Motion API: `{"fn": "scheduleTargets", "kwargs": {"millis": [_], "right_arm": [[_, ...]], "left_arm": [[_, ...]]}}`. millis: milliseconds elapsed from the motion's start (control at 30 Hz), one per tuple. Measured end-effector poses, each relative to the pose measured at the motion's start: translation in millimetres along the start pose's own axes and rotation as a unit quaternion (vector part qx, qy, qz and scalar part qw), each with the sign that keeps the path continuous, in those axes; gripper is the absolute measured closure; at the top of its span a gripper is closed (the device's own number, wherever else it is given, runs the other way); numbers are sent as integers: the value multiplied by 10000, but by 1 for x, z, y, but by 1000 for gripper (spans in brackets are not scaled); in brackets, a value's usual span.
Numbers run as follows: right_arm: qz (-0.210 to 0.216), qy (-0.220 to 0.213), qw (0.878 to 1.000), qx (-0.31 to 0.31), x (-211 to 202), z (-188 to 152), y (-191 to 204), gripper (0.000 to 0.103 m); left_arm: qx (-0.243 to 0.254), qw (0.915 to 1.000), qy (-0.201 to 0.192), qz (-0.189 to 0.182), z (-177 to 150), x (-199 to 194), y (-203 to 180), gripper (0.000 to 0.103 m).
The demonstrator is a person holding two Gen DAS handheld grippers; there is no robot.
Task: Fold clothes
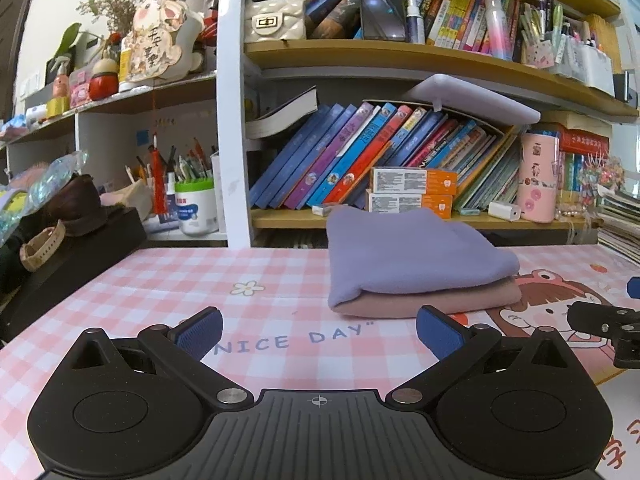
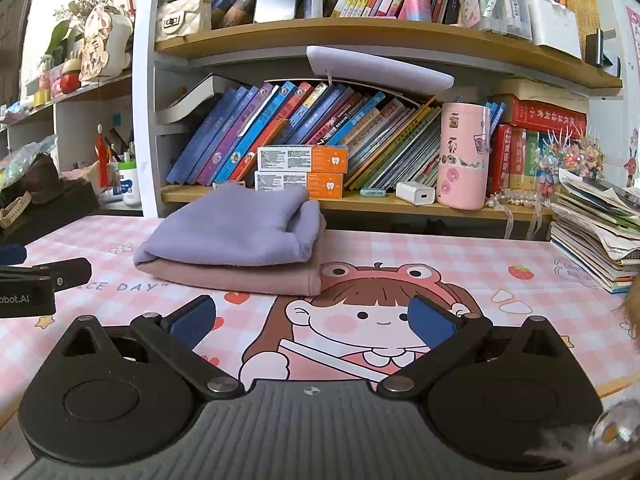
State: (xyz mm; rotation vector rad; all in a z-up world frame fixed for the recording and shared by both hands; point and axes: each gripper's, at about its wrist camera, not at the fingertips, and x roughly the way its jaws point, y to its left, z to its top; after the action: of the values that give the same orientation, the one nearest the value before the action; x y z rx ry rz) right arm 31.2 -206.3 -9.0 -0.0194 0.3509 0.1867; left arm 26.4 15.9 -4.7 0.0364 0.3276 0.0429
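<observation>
I see the folded lilac fleece garment (image 1: 416,256) stacked on the folded pink garment (image 1: 432,303); my left gripper (image 1: 319,331) and right gripper (image 2: 312,322) are both spread wide and empty, so folding looks finished.

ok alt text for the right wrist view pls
A folded purple garment sits on a folded pink one on a pink checked cartoon table mat, beyond the open, empty right gripper. Crowded bookshelves stand behind.

My left claw (image 2: 24,280) is cut off by the frame edge; the purple garment (image 2: 236,228) hides most of the pink one (image 2: 240,278).
</observation>
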Motion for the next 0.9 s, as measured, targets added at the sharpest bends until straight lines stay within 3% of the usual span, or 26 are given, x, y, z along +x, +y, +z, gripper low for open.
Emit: {"fn": "scheduleTargets", "kwargs": {"millis": [900], "right_arm": [[31, 58, 9999, -120, 2, -1, 4, 0]], "left_arm": [[183, 9996, 81, -223, 1, 2, -6, 0]]}}
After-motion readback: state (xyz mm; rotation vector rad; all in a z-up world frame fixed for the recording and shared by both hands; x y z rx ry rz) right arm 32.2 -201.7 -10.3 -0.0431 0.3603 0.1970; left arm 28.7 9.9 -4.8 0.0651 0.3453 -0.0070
